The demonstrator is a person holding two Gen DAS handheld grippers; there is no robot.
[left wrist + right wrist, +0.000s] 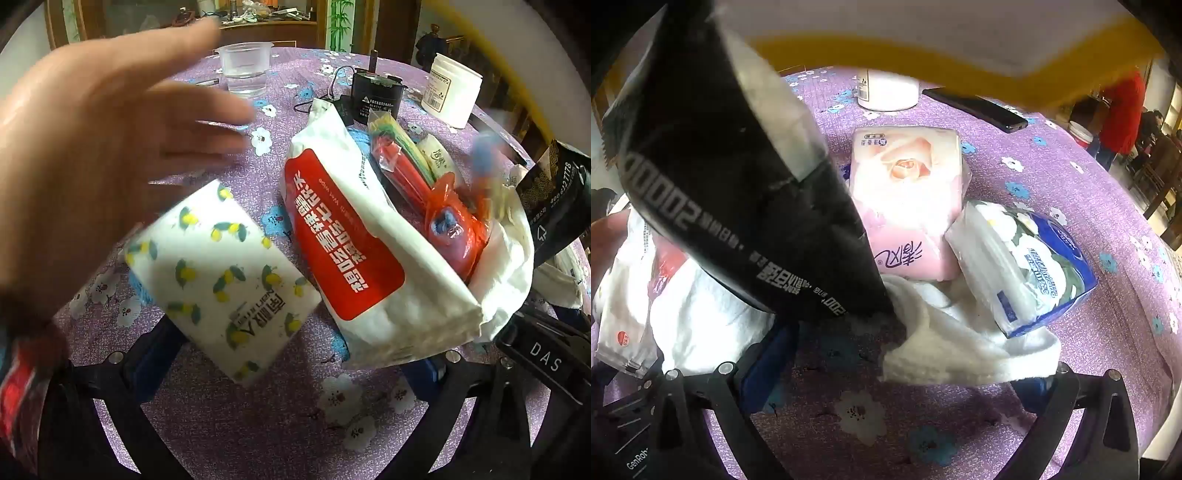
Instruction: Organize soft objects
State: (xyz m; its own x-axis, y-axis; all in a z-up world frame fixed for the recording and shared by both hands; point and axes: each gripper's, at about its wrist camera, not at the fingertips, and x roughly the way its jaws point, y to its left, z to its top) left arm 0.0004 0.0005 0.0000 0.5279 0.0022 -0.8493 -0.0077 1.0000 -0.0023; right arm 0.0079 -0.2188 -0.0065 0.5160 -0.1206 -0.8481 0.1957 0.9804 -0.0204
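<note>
Two grippers we hold, both with jaws wide apart and nothing clamped. Between the fingers of the left gripper (291,365) lies a lemon-print tissue pack (225,280), a bare hand (110,155) above it; just beside stands a white bag (424,295) with a red-label wipes pack (343,243). Before the right gripper (890,373) lie a white towel (960,350), a pink tissue pack (908,199) and a blue one (1030,266) on the purple tablecloth (1071,177).

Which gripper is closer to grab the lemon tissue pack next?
Probably the left gripper: the lemon tissue pack lies just ahead of its open jaws. The right gripper faces a white cloth instead.
</note>
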